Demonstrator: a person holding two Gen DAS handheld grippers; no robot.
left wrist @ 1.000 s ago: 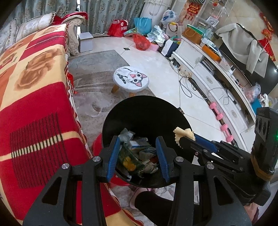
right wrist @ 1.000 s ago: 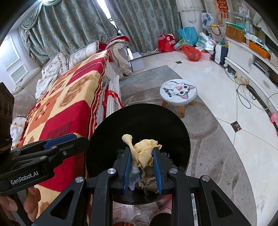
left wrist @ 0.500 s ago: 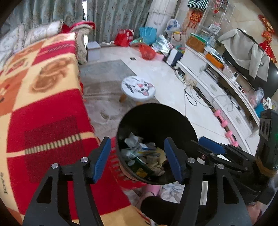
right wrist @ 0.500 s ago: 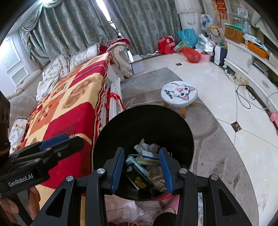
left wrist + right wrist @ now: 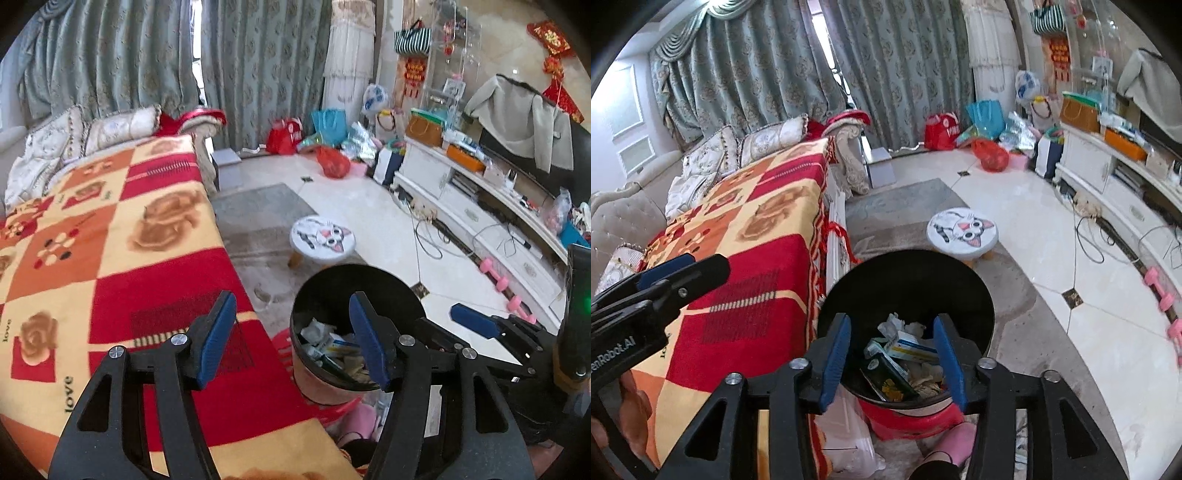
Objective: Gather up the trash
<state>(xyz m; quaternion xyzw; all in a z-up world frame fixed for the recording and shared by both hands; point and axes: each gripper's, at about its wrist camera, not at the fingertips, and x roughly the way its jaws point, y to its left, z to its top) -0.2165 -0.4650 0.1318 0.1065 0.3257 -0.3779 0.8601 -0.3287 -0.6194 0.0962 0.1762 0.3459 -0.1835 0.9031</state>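
A black-lined trash bin (image 5: 908, 273) stands on a red stool below me, and it also shows in the left wrist view (image 5: 362, 280). Inside lie crumpled tissues, small boxes and a dark wrapper (image 5: 890, 376), with a yellowish cloth scrap (image 5: 925, 374) among them. My right gripper (image 5: 892, 354) is open and empty, above the bin's near rim. My left gripper (image 5: 291, 343) is open and empty, over the edge between the blanket and the bin. The right gripper's fingers (image 5: 476, 325) show at the right of the left wrist view.
A red, orange and yellow checked blanket (image 5: 110, 258) covers the sofa on the left. A white cat-face stool (image 5: 962, 230) stands on the grey rug beyond the bin. A white TV cabinet (image 5: 480, 206), cables and pink dumbbells (image 5: 506, 284) line the right side. Bags lie by the curtains.
My right gripper opened and let the yellowish scrap fall into the bin. My left gripper opened too and released its wrapper. Both grippers have lifted and drawn back from the bin.
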